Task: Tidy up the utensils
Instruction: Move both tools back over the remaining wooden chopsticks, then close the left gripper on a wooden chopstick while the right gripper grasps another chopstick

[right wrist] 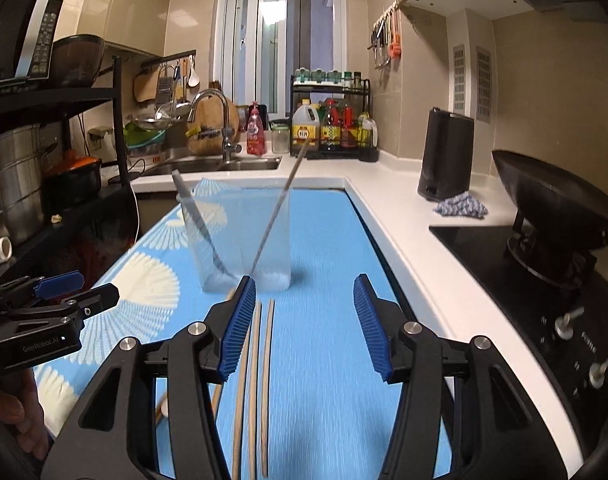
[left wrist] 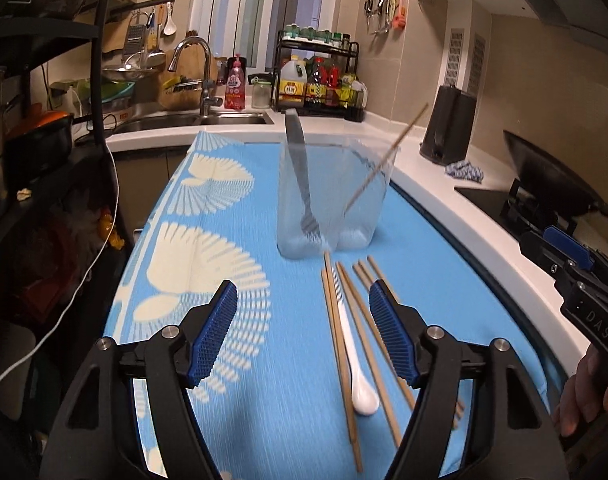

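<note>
A clear plastic container [left wrist: 332, 200] stands upright on the blue patterned mat [left wrist: 231, 420]. It holds a metal fork [left wrist: 299, 168] tines down and one leaning chopstick [left wrist: 384, 164]. In front of it several wooden chopsticks [left wrist: 340, 340] and a white spoon [left wrist: 358, 364] lie loose on the mat. My left gripper [left wrist: 303, 292] hovers open over the mat, its right pad above the chopsticks, nothing between the pads. My right gripper [right wrist: 304, 284] is open too, just short of the container [right wrist: 243, 240], with chopsticks [right wrist: 259, 380] lying on the mat beneath its left pad.
A white counter [left wrist: 444, 208] runs along the right with a black appliance [right wrist: 444, 152], a blue cloth [right wrist: 460, 206] and a wok [right wrist: 552, 196] on a stove. Behind are a sink with faucet [left wrist: 203, 76] and condiment rack [left wrist: 320, 76]. A black shelf with pots [right wrist: 71, 176] and a white cable [left wrist: 103, 220] stand left.
</note>
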### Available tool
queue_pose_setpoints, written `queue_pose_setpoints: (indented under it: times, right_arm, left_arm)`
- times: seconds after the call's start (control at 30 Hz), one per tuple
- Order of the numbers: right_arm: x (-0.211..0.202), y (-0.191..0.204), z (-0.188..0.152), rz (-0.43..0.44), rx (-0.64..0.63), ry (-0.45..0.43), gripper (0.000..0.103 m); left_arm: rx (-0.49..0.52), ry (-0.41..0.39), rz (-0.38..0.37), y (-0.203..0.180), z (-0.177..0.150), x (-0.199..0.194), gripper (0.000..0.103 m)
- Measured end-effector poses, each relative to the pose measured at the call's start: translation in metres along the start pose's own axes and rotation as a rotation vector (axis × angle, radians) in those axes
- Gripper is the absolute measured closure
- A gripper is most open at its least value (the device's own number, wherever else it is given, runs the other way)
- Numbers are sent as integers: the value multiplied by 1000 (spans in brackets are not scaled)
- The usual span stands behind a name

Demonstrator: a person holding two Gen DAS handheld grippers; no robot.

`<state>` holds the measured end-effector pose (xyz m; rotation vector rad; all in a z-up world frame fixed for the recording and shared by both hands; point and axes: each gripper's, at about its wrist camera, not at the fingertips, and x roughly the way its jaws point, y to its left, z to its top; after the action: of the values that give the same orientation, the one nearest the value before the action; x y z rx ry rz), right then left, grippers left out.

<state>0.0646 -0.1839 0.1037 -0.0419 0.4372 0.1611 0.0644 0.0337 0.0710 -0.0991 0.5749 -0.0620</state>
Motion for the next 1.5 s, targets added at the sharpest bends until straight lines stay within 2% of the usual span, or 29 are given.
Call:
queue_pose_setpoints:
  times: [0.1,0.2,0.27,0.37,0.4,0.47,0.53,0.63,0.73,0.9,1.0,1.07,1.2,1.33,1.5]
  right_arm:
    - [0,-8,-24,-21,27,25,51]
    - [7,-18,-45,-8,77,99,53]
    - [10,-23,-58,-3,96,136,54]
    - [14,-22,-72,12,86,172,55]
    - [16,-20,-75,17,79,182,58]
    - [19,-17,-81,43,76,206,64]
    - [20,-13,-86,66,71,222,74]
    - [24,-5,-92,106,61,242,80]
    - [30,1,-98,129,58,261,81]
    - [38,5,-108,133,56,304,81]
    - [40,10,-112,134,33,310,81]
    - [41,12,-112,141,22,316,82]
    - [41,17,-114,135,-11,320,85]
    - [43,13,-113,133,-1,325,98]
    - [41,4,-113,98,28,322,98]
  left_arm:
    - [-12,0,-9,2,-19,-3,39]
    - [-23,6,-30,2,-39,-4,51]
    - [-21,18,-45,1,-52,-2,63]
    - [-32,39,-58,1,-70,1,75]
    - [-35,44,-60,0,-77,2,77]
    - [-34,55,-60,-2,-85,4,80]
    - [-31,68,-71,-4,-91,5,82]
    - [-13,56,-80,-10,-94,2,82]
    - [9,42,-96,-16,-95,-2,82]
    - [9,65,-107,-21,-98,5,83]
    - [9,87,-113,-23,-101,11,87]
    - [1,101,-109,-22,-101,15,94]
    - [-14,110,-124,-21,-100,19,97]
    - [-22,97,-116,-18,-100,16,99]
    - [-24,62,-83,-9,-99,8,99]
